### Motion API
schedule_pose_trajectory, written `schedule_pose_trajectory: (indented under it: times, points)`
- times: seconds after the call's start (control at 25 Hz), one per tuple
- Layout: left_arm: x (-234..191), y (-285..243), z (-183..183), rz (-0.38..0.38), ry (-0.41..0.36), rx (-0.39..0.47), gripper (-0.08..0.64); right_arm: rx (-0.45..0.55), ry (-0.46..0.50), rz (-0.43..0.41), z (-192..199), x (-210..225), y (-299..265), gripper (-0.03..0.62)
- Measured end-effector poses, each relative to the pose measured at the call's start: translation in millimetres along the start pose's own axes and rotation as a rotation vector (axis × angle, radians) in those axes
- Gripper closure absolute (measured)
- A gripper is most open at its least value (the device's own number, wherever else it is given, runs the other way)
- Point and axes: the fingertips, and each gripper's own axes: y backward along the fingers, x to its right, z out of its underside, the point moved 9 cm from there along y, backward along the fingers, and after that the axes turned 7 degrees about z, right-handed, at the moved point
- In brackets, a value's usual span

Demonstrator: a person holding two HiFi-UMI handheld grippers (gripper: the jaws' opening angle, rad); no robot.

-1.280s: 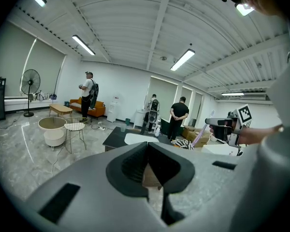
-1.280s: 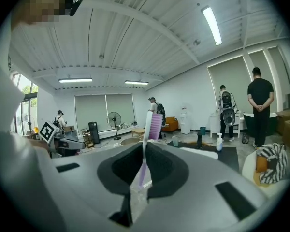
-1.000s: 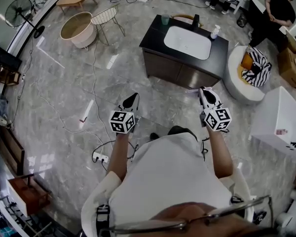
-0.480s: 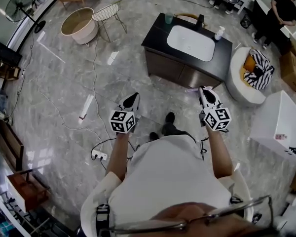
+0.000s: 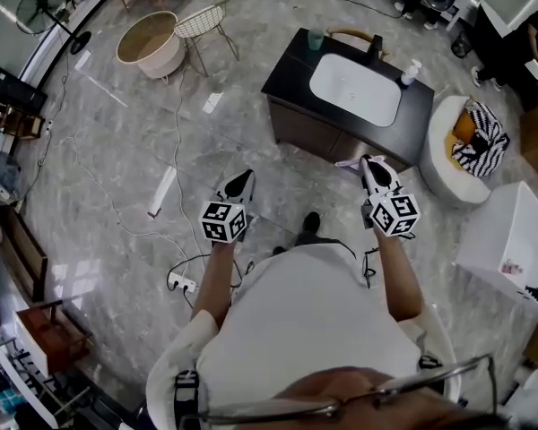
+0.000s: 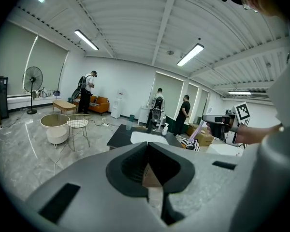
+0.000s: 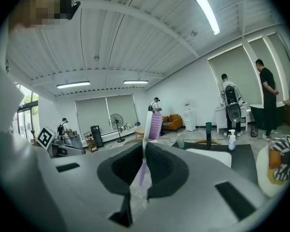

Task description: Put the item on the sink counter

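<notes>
A purple toothbrush stands upright between the jaws of my right gripper, which is shut on its handle. In the head view the toothbrush pokes left from the right gripper. My left gripper is shut with nothing in it, its jaws closed together. The black sink counter with a white basin stands on the floor just ahead of both grippers, and it shows as the counter low at the right of the right gripper view.
On the counter stand a green cup, a black faucet and a soap bottle. A round white seat with a striped cushion is right of it. Cables and a power strip lie on the floor at left. People stand at the back.
The person has stepped a little toward the sink counter, and it now sits slightly further right in the head view. Both grippers keep the same pose and grip.
</notes>
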Motion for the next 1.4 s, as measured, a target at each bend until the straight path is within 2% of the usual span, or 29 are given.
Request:
schedule_pose_trajectory:
  times: [0.44, 0.8, 1.12, 1.4]
  points:
    - [-2, -71, -38, -0.043, -0.029, -0.007, 0.555, 0.009, -0.031, -0.071, -19, 63, -65, 0.565]
    - [8, -116, -41, -0.041, -0.025, -0.021, 0.555, 0.005, -0.049, -0.077, -20, 104, -86, 0.565]
    - [-7, -142, -54, -0.023, -0.012, -0.024, 0.555, -0.018, -0.045, -0.070, -25, 110, -105, 0.565]
    - [-43, -169, -69, 0.015, -0.007, -0.025, 0.555, -0.025, -0.039, -0.031, -32, 113, -141, 0.565]
